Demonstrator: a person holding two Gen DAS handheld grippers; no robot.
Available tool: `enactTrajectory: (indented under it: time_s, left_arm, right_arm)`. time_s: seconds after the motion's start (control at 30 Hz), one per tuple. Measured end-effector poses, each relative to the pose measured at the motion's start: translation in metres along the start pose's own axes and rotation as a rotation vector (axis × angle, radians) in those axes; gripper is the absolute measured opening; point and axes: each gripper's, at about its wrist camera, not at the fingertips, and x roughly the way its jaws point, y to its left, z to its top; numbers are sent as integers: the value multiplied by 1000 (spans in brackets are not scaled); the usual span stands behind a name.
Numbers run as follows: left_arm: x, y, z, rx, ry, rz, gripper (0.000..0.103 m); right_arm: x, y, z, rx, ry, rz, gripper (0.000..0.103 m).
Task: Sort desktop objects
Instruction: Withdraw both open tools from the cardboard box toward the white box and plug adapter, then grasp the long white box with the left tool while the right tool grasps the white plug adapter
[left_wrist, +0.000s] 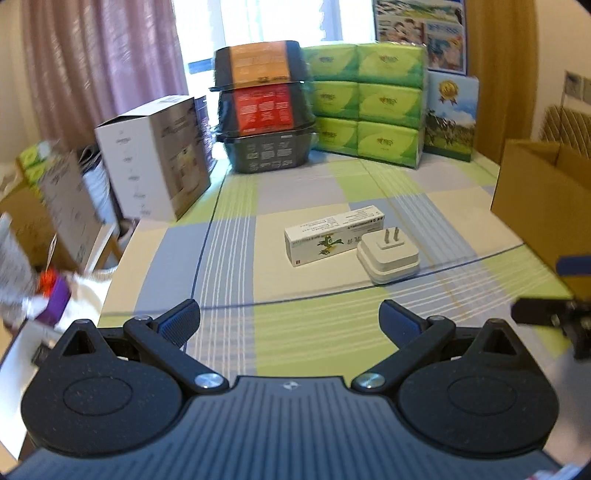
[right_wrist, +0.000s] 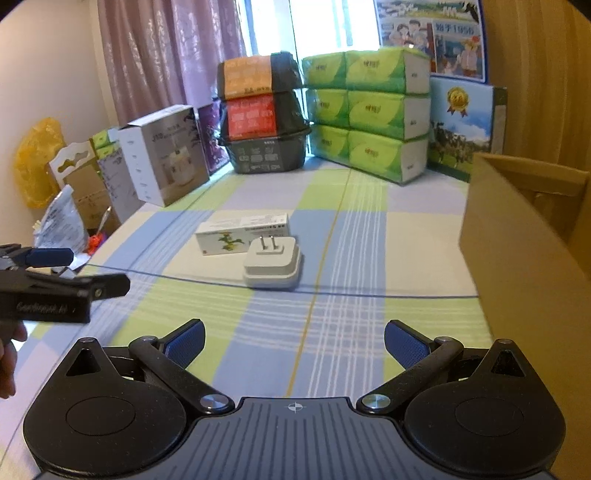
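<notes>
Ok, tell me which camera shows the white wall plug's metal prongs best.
The left wrist view. There the white square wall plug stands sharp, both prongs up and clearly apart against the white rectangular carton behind it. The right wrist view shows the same plug softer, its prongs shorter and less distinct.

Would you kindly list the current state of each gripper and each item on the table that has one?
left gripper: open, empty, above the tablecloth.
right gripper: open, empty.
white plug adapter: lying flat, prongs pointing up, touching the small box.
small white box: closed, lying on its long side.
cardboard box: open at the top, contents hidden.
white carton: upright, closed.
</notes>
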Motion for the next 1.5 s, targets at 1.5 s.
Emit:
enactTrajectory:
  time_s: [1.5]
  left_arm:
    - [178, -10, 70, 684, 121, -427, 86]
  right_arm:
    - [139, -5, 45, -334, 195, -2, 60]
